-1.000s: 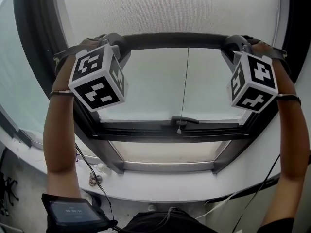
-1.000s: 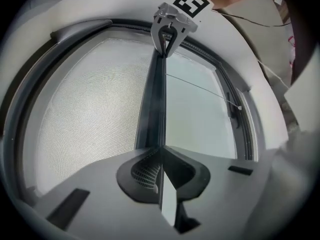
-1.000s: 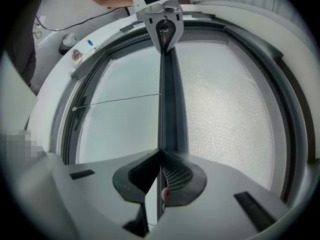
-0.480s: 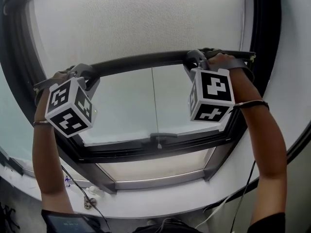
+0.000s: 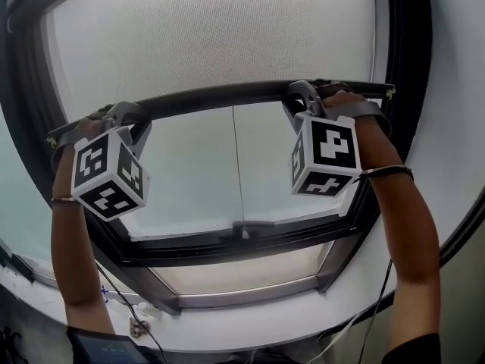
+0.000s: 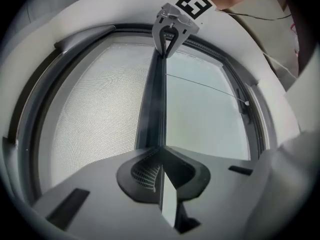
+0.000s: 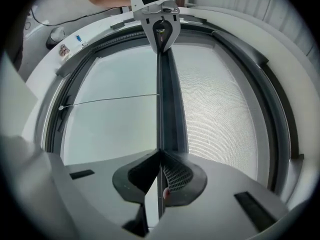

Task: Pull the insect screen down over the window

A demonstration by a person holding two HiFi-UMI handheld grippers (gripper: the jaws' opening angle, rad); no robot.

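1. The insect screen (image 5: 212,44) hangs as pale mesh over the upper part of the window (image 5: 227,247). It ends at its dark pull bar (image 5: 227,95), which spans the opening and sits slightly lower at its left end in the head view.
2. The left gripper (image 5: 130,118) is at the pull bar's left end. In the left gripper view its fingers (image 6: 145,171) are pressed together on the bar's thin edge, which runs straight out from between them.
3. The right gripper (image 5: 301,101) is at the pull bar's right end. Its fingers (image 7: 175,176) are likewise clamped on the bar's edge.
4. Each gripper view looks along the pull bar and shows the other gripper pinching it at the far end.
5. Each gripper's marker cube hangs just beneath the pull bar, and a forearm reaches up to each gripper from below.
6. Below the pull bar the glass (image 5: 189,173) is not covered by mesh.
7. A thin cord (image 5: 236,165) drops from about the middle of the pull bar to the window handle (image 5: 246,226) on the dark lower frame.
8. Well below the pull bar, under that frame, lies a white sill (image 5: 250,321).
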